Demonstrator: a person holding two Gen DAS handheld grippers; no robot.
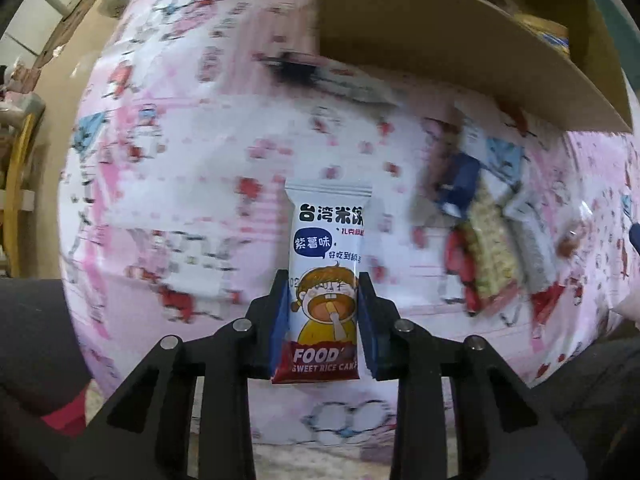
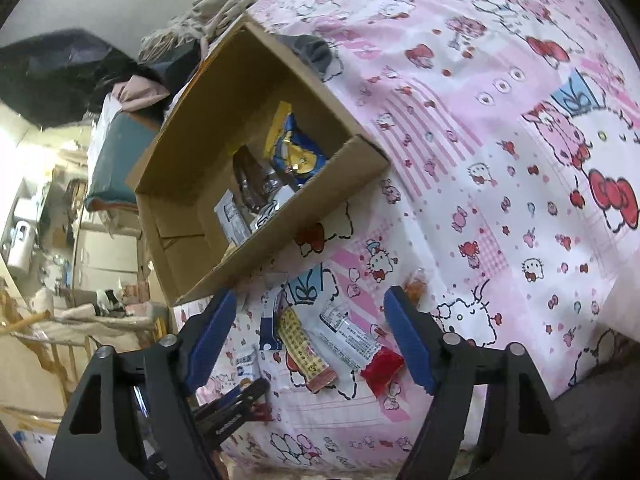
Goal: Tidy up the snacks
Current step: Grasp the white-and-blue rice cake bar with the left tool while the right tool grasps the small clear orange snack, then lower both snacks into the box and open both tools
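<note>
My left gripper (image 1: 323, 304) is shut on a white rice-cake snack bar (image 1: 328, 248) with a cartoon child on it, held upright above the pink bedsheet. A cardboard box (image 1: 440, 40) lies at the upper right of the left wrist view. My right gripper (image 2: 310, 328) is open and empty, above loose snack packets (image 2: 348, 340) on the sheet. The same box (image 2: 256, 240) stands open just beyond them, with a blue-yellow packet (image 2: 294, 152) and other snacks inside. The left gripper (image 2: 236, 400) shows at the lower left of the right wrist view.
The pink Hello Kitty bedsheet (image 2: 500, 160) covers the bed. A heap of loose snack packets (image 1: 492, 248) lies right of the held bar. Clothes and dark fabric (image 2: 100, 68) are piled behind the box. Room clutter and furniture (image 2: 48, 220) lie off the bed's left edge.
</note>
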